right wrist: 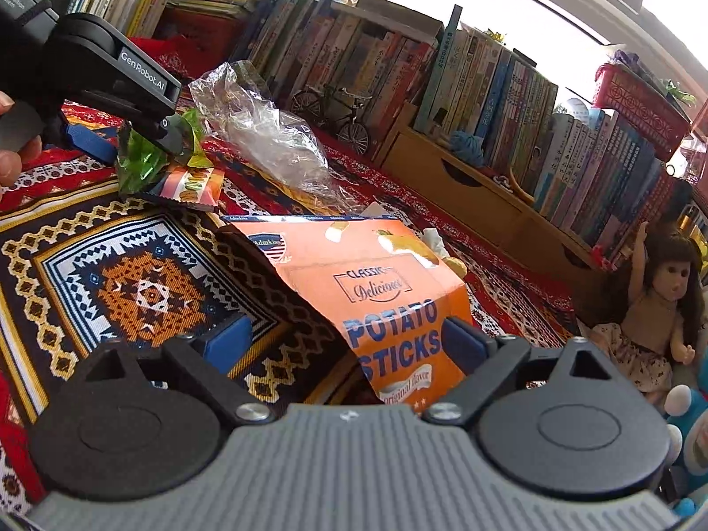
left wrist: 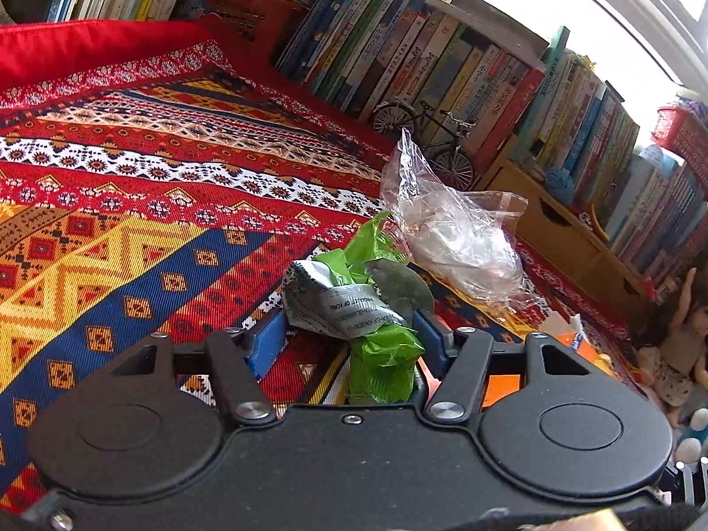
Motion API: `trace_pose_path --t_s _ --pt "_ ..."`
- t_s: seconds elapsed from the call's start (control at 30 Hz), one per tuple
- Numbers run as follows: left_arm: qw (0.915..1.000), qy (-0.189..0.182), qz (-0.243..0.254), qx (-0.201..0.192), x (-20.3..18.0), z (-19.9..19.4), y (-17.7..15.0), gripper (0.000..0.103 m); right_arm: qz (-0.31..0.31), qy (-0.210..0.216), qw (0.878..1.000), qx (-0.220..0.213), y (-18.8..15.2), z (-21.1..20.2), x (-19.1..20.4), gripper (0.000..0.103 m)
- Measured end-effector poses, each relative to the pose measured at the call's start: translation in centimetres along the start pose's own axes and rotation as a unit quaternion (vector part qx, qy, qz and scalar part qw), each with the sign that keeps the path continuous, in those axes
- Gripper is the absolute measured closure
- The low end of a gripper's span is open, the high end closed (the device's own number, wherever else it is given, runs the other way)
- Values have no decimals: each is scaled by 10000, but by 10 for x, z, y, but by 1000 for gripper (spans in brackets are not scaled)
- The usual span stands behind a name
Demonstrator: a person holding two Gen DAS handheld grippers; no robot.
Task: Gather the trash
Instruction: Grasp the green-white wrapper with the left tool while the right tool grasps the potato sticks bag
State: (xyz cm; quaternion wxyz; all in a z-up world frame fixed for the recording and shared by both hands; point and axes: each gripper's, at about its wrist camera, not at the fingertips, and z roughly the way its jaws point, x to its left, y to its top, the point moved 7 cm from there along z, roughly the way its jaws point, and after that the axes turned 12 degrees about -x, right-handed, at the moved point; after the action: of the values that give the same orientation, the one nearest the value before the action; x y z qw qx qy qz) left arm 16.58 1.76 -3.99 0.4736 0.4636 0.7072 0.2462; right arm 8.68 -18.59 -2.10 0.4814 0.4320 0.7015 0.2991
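Now | left hand-held gripper [left wrist: 349,332] — half wide around green wrapper [left wrist: 380,354] | right hand-held gripper [right wrist: 349,340] — wide, orange chip bag [right wrist: 380,305] between fingers

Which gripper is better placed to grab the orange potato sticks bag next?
The right gripper. The potato sticks bag already lies between its open fingers, touching the right-hand one. The left gripper is busy around the green wrapper, farther back by the clear plastic bag.

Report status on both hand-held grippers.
Left hand-held gripper around green wrapper, grip unconfirmed. Right hand-held gripper open, straddling potato sticks bag. Clear plastic bag loose beyond.
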Motion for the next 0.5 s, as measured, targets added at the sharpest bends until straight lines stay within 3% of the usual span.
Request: trace_pose_path --t_s 0.1,0.17,0.33,0.5 --pt "9999 30 88 49 -3 -3 0 46 83 66 9999 75 -3 8 3 18" --pt "9999 -90 42 76 -3 -11 1 49 118 -23 9999 -2 -3 5 2 42" --pt "9987 -432 214 -155 -4 -37 9 49 318 -150 9987 -368 5 -20 -7 76" --pt "9952 -689 571 -394 -6 -72 14 49 579 -135 9963 -615 12 -47 -14 83"
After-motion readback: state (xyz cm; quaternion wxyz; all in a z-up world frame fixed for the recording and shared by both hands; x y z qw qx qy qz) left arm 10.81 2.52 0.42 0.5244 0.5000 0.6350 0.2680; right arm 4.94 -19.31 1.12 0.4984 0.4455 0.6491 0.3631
